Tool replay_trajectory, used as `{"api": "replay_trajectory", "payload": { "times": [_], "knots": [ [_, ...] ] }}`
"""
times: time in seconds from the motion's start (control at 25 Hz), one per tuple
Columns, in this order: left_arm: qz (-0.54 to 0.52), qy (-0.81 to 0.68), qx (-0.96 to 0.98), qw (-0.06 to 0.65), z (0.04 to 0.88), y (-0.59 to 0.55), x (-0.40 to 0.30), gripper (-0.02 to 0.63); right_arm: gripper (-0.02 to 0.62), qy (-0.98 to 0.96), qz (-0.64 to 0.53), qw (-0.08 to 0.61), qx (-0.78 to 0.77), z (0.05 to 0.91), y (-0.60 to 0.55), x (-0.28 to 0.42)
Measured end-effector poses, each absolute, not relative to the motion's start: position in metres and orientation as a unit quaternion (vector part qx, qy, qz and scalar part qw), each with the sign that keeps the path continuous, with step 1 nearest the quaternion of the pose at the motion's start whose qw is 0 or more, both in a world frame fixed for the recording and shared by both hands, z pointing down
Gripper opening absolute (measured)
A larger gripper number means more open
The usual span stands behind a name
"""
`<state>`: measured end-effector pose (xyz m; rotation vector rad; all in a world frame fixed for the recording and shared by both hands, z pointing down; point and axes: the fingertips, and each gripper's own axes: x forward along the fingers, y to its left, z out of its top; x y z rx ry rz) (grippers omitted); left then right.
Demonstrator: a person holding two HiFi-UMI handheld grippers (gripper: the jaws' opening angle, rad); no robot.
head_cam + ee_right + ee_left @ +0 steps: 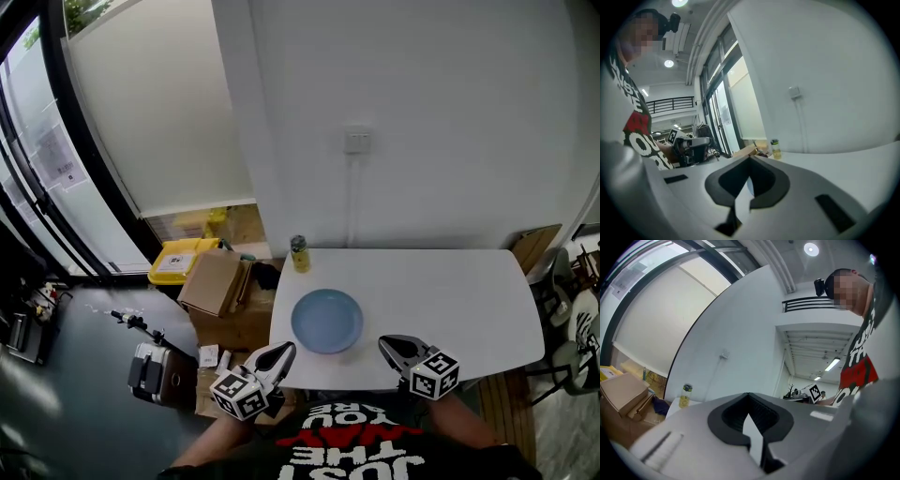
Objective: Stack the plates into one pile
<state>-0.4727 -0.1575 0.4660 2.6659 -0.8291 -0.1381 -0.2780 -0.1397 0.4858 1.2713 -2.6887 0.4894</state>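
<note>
A light blue plate (326, 321) lies on the white table (459, 300) near its front edge; whether more plates lie under it I cannot tell. My left gripper (285, 350) hovers shut and empty just to the plate's front left. My right gripper (385, 343) is shut and empty just to the plate's front right. In the left gripper view the jaws (749, 395) are closed together with nothing between them. The right gripper view shows its jaws (750, 157) closed the same way, pointing toward the table's far left.
A small yellow bottle (299, 253) with a dark cap stands at the table's far left corner by the white wall. Cardboard boxes (217, 281) and a yellow bin (178, 261) sit on the floor left of the table. A chair (572, 319) stands at the right.
</note>
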Motion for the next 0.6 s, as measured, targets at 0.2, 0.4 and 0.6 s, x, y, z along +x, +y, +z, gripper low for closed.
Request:
{"api": "replay_trajectory", "payload": {
  "times": [0.2, 0.4, 0.6],
  "knots": [
    [-0.049, -0.296, 0.938, 0.176, 0.468, -0.1548, -0.4756, 0.008, 0.005, -0.892, 0.156, 0.07, 0.419, 0.4858, -0.1375, -0.2787],
    [-0.047, -0.299, 0.936, 0.18, 0.4677, -0.1527, -0.4777, 0.008, 0.005, -0.891, 0.154, 0.077, 0.419, 0.4854, -0.1367, -0.2774],
    [-0.047, -0.295, 0.938, 0.177, 0.4677, -0.1522, -0.4803, 0.008, 0.005, -0.891, 0.151, 0.083, 0.42, 0.486, -0.1375, -0.2775]
  ]
}}
